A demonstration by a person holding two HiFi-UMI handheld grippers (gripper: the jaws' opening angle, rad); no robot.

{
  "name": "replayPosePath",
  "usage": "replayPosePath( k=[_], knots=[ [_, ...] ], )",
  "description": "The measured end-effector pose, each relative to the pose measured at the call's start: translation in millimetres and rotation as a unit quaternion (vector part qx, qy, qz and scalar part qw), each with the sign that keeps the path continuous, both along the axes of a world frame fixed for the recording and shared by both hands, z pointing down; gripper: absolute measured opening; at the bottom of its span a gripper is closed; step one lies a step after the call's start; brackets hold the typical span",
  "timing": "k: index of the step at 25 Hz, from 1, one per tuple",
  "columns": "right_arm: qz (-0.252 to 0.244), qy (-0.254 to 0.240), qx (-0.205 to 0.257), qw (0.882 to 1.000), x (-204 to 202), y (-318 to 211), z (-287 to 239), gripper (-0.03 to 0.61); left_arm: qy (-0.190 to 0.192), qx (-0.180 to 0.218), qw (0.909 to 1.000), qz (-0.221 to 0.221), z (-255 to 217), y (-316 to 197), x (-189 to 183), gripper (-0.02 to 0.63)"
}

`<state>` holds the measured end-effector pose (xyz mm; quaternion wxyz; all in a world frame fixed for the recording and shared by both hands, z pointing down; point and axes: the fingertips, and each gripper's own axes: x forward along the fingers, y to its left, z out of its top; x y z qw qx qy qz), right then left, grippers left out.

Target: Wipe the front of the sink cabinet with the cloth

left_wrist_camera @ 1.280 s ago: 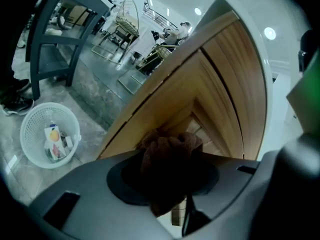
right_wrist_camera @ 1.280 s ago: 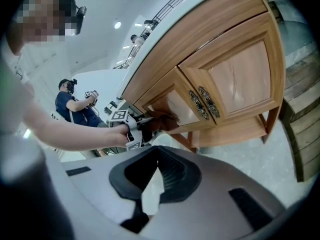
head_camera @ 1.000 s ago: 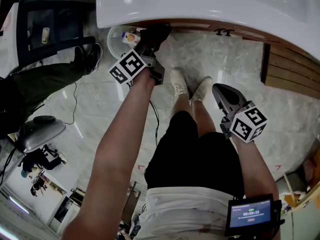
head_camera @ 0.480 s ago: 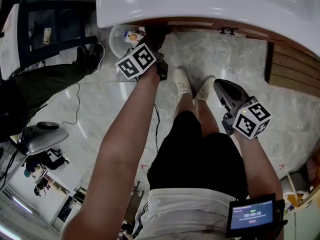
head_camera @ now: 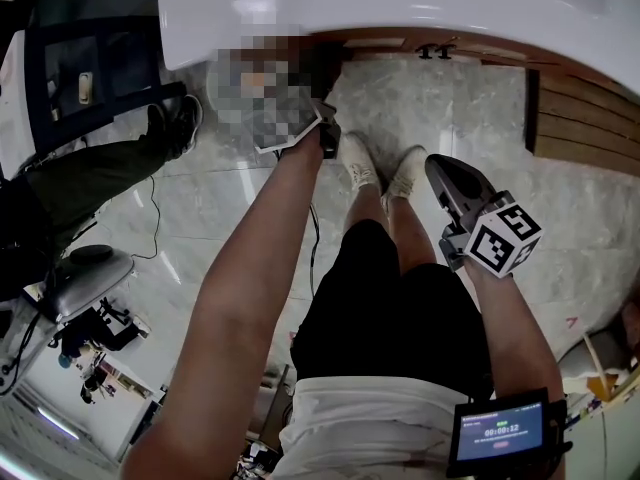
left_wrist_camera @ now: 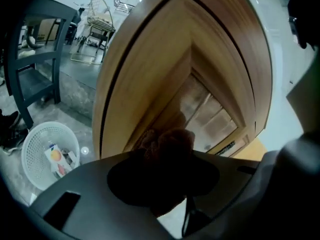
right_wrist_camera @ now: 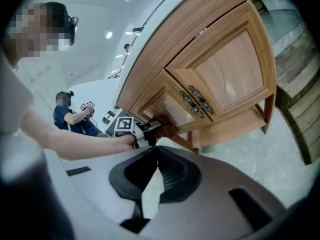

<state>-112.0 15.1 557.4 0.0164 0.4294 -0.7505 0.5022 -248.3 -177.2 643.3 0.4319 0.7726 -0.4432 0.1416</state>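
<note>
A dark brown cloth [left_wrist_camera: 170,139] is bunched between the jaws of my left gripper [left_wrist_camera: 165,159] and pressed against the wooden front of the sink cabinet [left_wrist_camera: 150,69]. In the head view, the left gripper [head_camera: 322,103] reaches under the white sink top [head_camera: 400,3], with the cloth [head_camera: 318,68] at the cabinet's lower edge. The right gripper view shows the cloth [right_wrist_camera: 167,129] on the door panel to the left of the metal handles [right_wrist_camera: 197,101]. My right gripper [head_camera: 442,176] hangs by my right thigh, away from the cabinet. Its jaws meet at the tips [right_wrist_camera: 157,159] and hold nothing.
A white plastic basket [left_wrist_camera: 47,154] with litter stands on the marble floor left of the cabinet. A dark chair [head_camera: 90,58] and another person's leg and shoe [head_camera: 170,118] are further left. My own white shoes [head_camera: 380,173] stand before the cabinet. Wooden planks [head_camera: 580,118] lie at the right.
My left gripper has slid the cloth a little to the right along the cabinet front. The right gripper has stayed by my thigh.
</note>
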Motion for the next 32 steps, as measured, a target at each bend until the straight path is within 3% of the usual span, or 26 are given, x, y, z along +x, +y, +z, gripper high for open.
replayPosePath(
  k=[7, 11, 17, 20, 28, 32],
  knots=[
    [0.018, -0.003, -0.006, 1.000, 14.9, 10.5, 5.1, 0.012, -0.024, 0.012, 0.9973, 0.069, 2.4, 8.6, 42.9, 0.141],
    [0.033, -0.005, -0.010, 0.999, 25.9, 15.8, 8.2, 0.012, -0.025, 0.028, 0.9909, 0.129, -0.8, 18.7, 81.2, 0.141],
    [0.044, -0.005, -0.009, 0.999, 51.9, 28.7, 9.5, 0.012, -0.066, 0.070, 0.9610, 0.259, -3.5, 46.0, 147.8, 0.141],
    [0.052, -0.006, -0.009, 0.999, 56.0, 31.1, 10.2, 0.012, -0.082, 0.076, 0.9476, 0.299, 1.5, 55.7, 160.9, 0.141],
    [0.057, 0.002, -0.009, 0.998, 58.1, 18.5, 17.8, 0.012, -0.090, 0.013, 0.9496, 0.300, 47.9, 66.5, 156.2, 0.141],
    [0.042, 0.019, 0.007, 0.999, 66.6, 5.5, 11.4, 0.012, -0.076, 0.018, 0.9600, 0.269, 56.3, 63.2, 167.9, 0.141]
  ],
)
